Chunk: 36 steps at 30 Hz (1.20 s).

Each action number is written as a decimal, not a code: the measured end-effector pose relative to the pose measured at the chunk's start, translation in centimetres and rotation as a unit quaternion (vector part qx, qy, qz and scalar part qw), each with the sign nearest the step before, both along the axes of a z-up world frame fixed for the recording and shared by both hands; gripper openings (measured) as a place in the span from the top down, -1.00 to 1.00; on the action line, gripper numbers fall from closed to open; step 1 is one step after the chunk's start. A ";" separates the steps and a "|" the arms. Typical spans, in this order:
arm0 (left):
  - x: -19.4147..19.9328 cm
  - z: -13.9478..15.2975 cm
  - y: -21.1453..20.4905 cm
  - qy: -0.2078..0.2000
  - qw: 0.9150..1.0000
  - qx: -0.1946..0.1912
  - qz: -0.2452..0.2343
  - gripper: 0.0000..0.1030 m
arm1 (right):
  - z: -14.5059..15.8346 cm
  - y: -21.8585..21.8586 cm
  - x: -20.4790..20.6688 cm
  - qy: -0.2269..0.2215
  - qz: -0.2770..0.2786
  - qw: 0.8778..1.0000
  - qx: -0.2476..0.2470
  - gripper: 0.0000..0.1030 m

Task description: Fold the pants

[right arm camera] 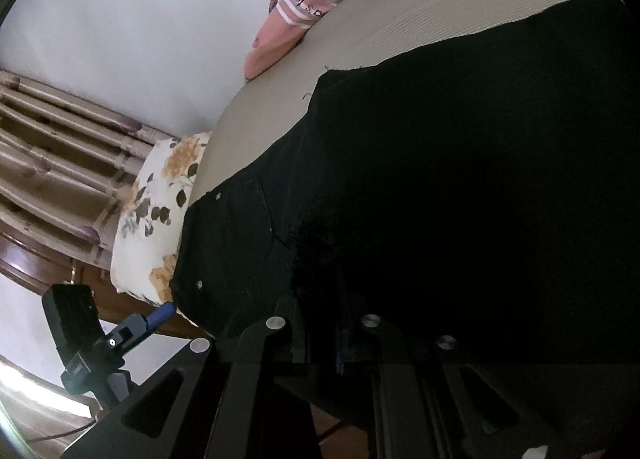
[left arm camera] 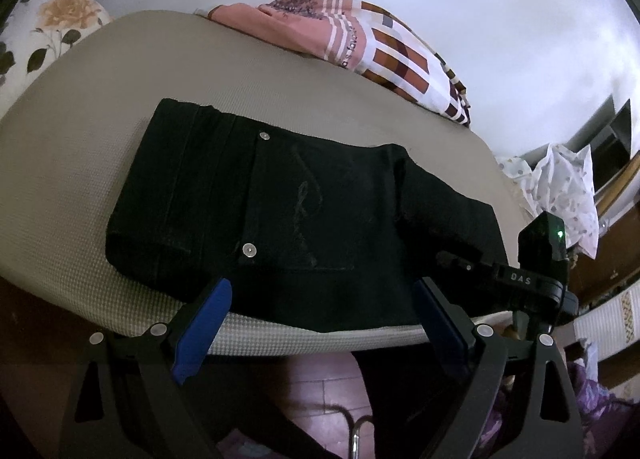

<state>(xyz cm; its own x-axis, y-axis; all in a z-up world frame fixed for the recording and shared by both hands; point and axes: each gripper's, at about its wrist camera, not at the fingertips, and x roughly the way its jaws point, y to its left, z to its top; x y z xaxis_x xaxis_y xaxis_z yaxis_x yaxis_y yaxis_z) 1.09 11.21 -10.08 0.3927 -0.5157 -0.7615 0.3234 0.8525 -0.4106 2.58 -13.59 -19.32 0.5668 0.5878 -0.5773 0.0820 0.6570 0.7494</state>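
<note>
A beige mattress (left arm camera: 100, 163) is standing against a pale wall, carrying a floral pillow (left arm camera: 44, 31) at one end and a folded striped blanket (left arm camera: 360, 43) along the far edge. The black pants (left arm camera: 280, 211) are lying folded on the mattress, reaching its near edge. The left gripper (left arm camera: 320, 323) is hovering at that edge, blue pads (left arm camera: 204, 331) spread wide, gripping nothing. The right gripper (right arm camera: 324, 343) is sitting nearly closed, pinching dark pants fabric between its jaws.
</note>
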 end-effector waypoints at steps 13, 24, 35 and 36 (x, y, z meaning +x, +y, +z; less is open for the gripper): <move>0.7 -0.7 0.9 0.022 1.000 -0.004 0.013 -0.78 | -0.4 0.5 -0.6 0.010 0.034 0.998 0.051 0.52; 0.7 -0.8 1.1 0.027 0.999 -0.006 0.016 -0.78 | -2.8 -1.9 -0.4 0.045 0.037 0.973 0.223 0.48; 0.8 0.2 1.9 0.004 0.999 -0.006 0.032 -0.78 | -1.7 -0.6 -0.4 0.033 0.045 0.985 0.166 0.48; 0.8 0.4 2.2 -0.001 0.999 -0.008 0.040 -0.78 | -1.3 0.2 -0.3 0.028 0.052 0.989 0.135 0.48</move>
